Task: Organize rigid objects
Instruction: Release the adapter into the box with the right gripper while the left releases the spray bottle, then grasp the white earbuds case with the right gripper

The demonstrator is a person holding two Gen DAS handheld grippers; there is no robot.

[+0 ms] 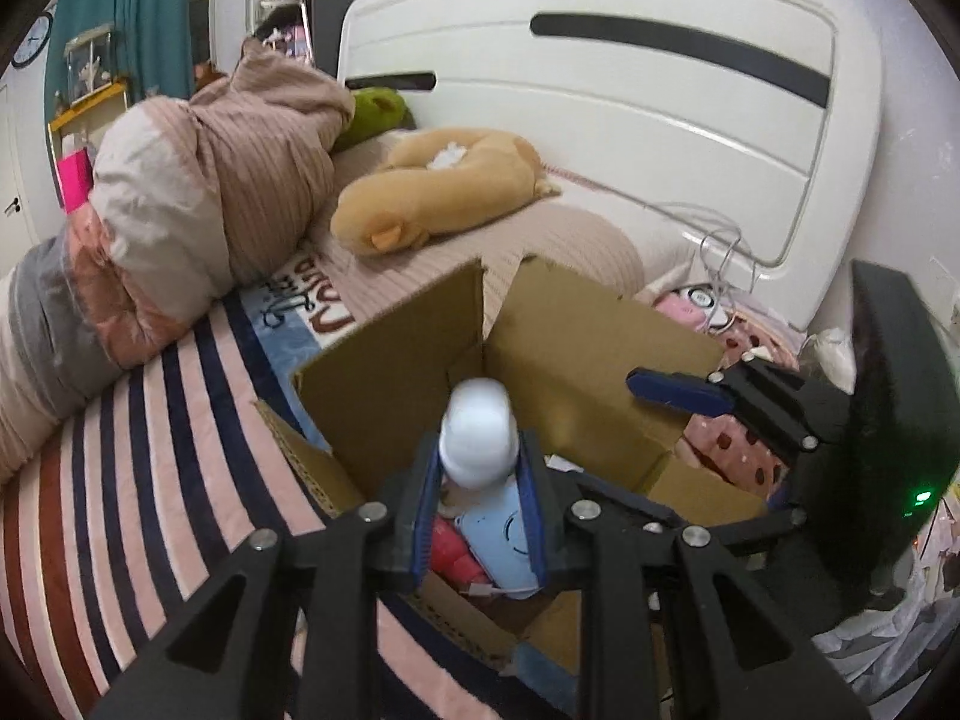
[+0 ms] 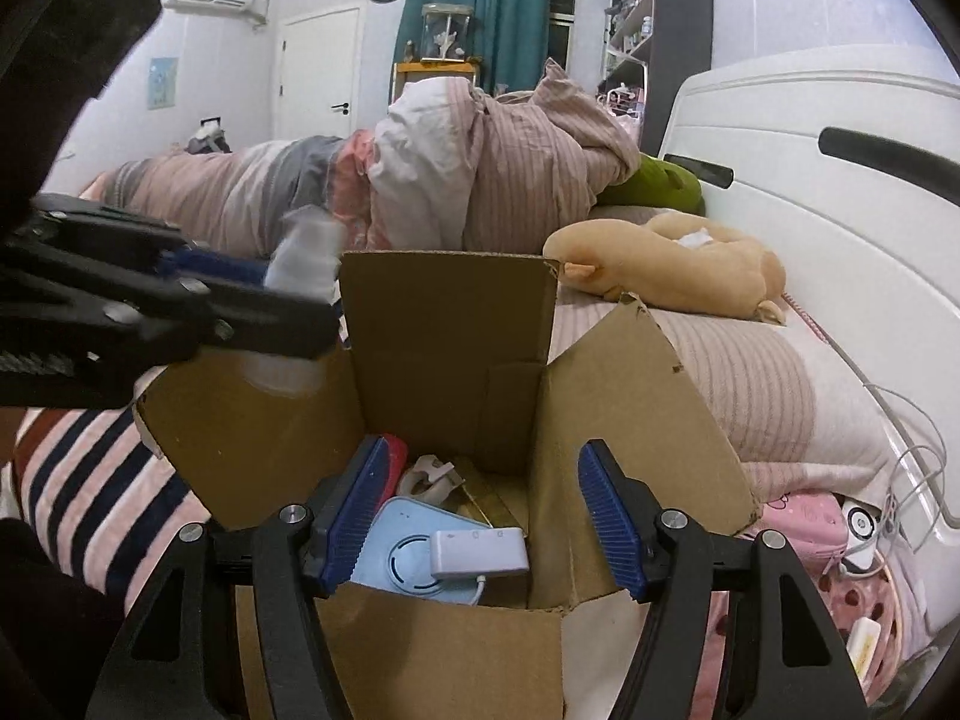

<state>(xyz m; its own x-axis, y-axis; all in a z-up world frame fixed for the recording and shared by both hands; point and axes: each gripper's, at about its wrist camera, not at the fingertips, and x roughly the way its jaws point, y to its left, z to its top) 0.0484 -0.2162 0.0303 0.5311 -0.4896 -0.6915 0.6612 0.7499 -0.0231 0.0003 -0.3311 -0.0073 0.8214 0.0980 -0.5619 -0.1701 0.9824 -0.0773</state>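
Observation:
An open cardboard box [image 1: 384, 378] [image 2: 444, 348] stands on the bed. My left gripper [image 1: 478, 450] is shut on a white plastic bottle [image 1: 478, 429] held over the box's opening. In the right wrist view that left gripper [image 2: 288, 294] comes in blurred from the left with the bottle [image 2: 306, 255] near the box's left flap. My right gripper [image 2: 486, 519] is open above the box's near side, nothing between its blue pads. One of its fingers [image 1: 678, 391] shows at the box's right flap. Inside lie a light blue device [image 2: 396, 558], a white adapter [image 2: 480, 549] and a red item [image 2: 393, 468].
The striped blanket [image 1: 120, 480] covers the bed left of the box. A rolled quilt [image 1: 198, 192] and a tan plush toy [image 1: 438, 186] lie behind it by the white headboard [image 1: 630, 90]. Pink items and white cables [image 2: 864, 516] crowd the gap right of the box.

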